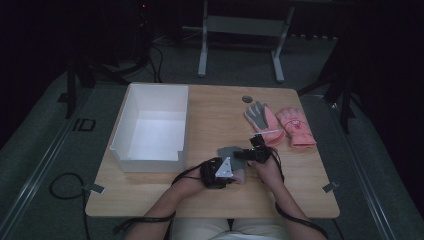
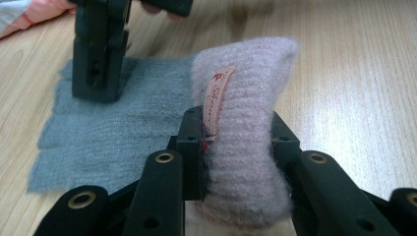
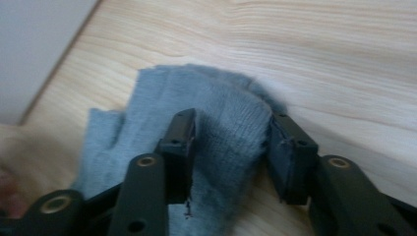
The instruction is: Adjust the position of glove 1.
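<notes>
A knit glove lies on the wooden table (image 1: 215, 200), its grey finger part (image 1: 227, 151) toward the far side and its pale pink cuff (image 1: 241, 176) toward the person. My left gripper (image 2: 238, 132) is shut on the pink cuff (image 2: 246, 98), pads pressing both sides beside a small sewn label. In the high view the left gripper (image 1: 235, 172) sits just left of the cuff. My right gripper (image 3: 231, 132) pinches a raised fold of the grey fingers (image 3: 221, 113). It stands on the grey knit (image 2: 123, 113) in the left gripper view.
An open white box (image 1: 150, 159) stands at the left of the table. Two more gloves lie at the far right: one with a grey palm (image 1: 259, 117) and a pink one (image 1: 296, 129). A round hole (image 1: 247, 99) sits near the far edge.
</notes>
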